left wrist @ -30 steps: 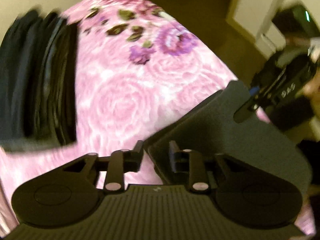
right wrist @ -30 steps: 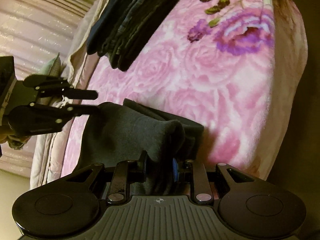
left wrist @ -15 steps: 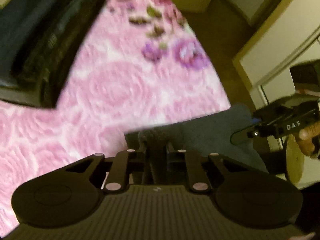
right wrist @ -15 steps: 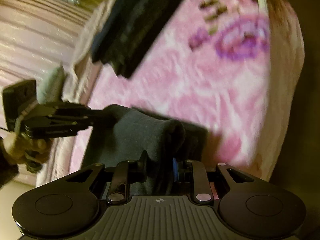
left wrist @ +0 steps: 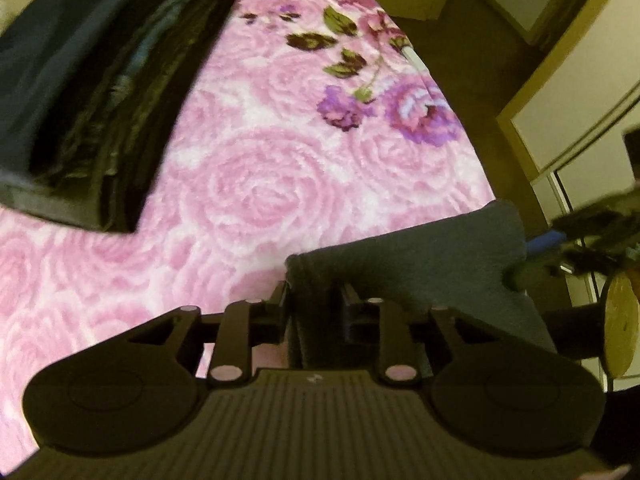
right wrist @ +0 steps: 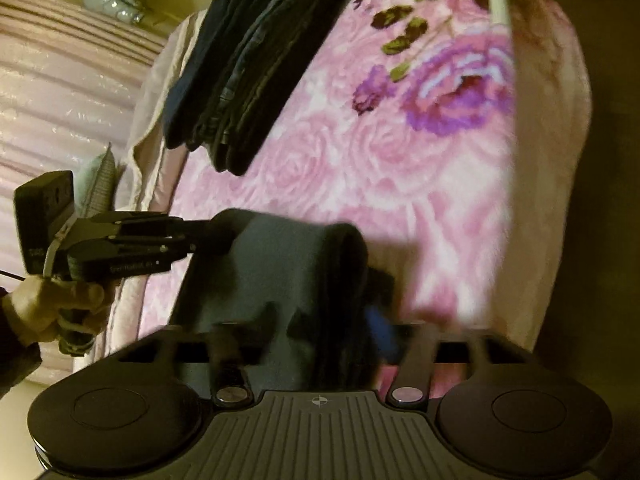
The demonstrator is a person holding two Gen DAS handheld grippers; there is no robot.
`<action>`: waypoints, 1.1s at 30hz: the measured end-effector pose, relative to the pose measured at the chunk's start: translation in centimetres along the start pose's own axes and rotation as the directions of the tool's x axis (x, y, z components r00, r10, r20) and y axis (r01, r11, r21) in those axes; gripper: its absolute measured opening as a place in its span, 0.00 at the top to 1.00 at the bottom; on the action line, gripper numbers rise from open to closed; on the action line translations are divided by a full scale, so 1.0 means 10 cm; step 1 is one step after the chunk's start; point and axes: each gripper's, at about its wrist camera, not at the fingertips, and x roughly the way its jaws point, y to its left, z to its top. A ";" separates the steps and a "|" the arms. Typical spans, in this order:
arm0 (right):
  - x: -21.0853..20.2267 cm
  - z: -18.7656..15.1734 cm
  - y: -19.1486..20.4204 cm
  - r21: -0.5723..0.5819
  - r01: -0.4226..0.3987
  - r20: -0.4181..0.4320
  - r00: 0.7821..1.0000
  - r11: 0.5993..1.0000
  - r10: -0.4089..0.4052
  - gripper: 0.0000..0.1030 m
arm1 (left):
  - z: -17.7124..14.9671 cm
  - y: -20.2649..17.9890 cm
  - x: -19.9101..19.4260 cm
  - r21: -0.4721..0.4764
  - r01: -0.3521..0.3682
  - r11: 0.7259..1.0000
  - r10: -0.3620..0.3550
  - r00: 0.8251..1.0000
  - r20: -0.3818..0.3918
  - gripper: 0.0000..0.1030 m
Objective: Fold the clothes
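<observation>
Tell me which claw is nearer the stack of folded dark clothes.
Left. The left claw, at the grey garment's far end, sits closer to the stack; the right claw opens at the near end.

Pink floral bedspread (left wrist: 256, 184), brown floor (left wrist: 472, 44)

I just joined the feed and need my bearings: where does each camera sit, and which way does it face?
Left wrist: on the left claw, looking down at the pink blanket; its fingers straddle the grey garment; right claw at the right edge.
Right wrist: on the right claw, jaws opening around the garment; left claw and the hand at the left.
Shared: garment, blanket, dark stack of clothes.
</observation>
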 end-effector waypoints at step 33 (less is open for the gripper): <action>-0.34 -1.10 0.91 -0.182 0.105 0.166 0.983 0.978 -0.074 0.56 | -2.02 -0.61 -1.22 -0.119 -0.127 0.985 0.138 0.987 0.084 0.80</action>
